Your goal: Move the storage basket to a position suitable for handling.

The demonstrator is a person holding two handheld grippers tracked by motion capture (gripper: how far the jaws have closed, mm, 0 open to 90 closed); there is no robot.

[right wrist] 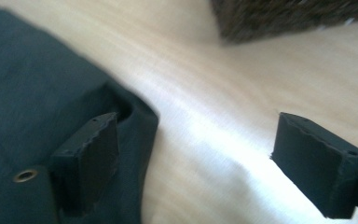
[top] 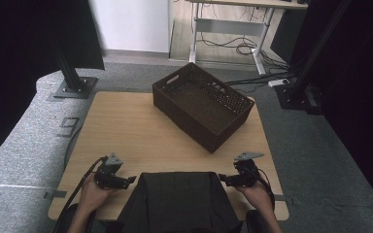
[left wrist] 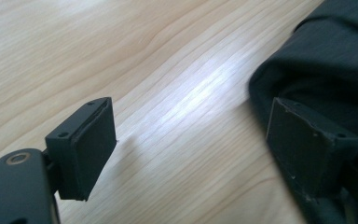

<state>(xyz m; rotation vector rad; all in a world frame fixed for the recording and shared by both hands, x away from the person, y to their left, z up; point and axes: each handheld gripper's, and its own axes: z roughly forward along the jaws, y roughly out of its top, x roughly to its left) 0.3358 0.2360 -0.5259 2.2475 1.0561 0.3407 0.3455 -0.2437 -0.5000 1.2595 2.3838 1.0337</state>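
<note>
A dark, folded piece of cloth [top: 178, 199] lies flat on the near edge of the light wooden table [top: 126, 131], right in front of the person, its lower part hanging over the edge.

The left gripper [top: 132, 180] sits at the cloth's upper left corner, held low over the table, its jaws pointing inward toward the fabric. In the left gripper view [left wrist: 191, 149] the jaws stand wide apart with only bare wood between them; one pad [left wrist: 91, 151] is over the table, the other is just beside the rounded fold of the cloth [left wrist: 335, 60], nothing clamped.

The right gripper [top: 222, 178] mirrors it at the cloth's upper right corner. In the right gripper view [right wrist: 196, 163] its jaws are likewise spread wide; one pad [right wrist: 98, 154] hangs over the cloth's corner [right wrist: 37, 84], the other over bare table, and it holds nothing.

Farther back, toward the right of the table, stands a dark brown woven rectangular basket [top: 233, 121], set at an angle and well apart from the cloth and both grippers.
</note>
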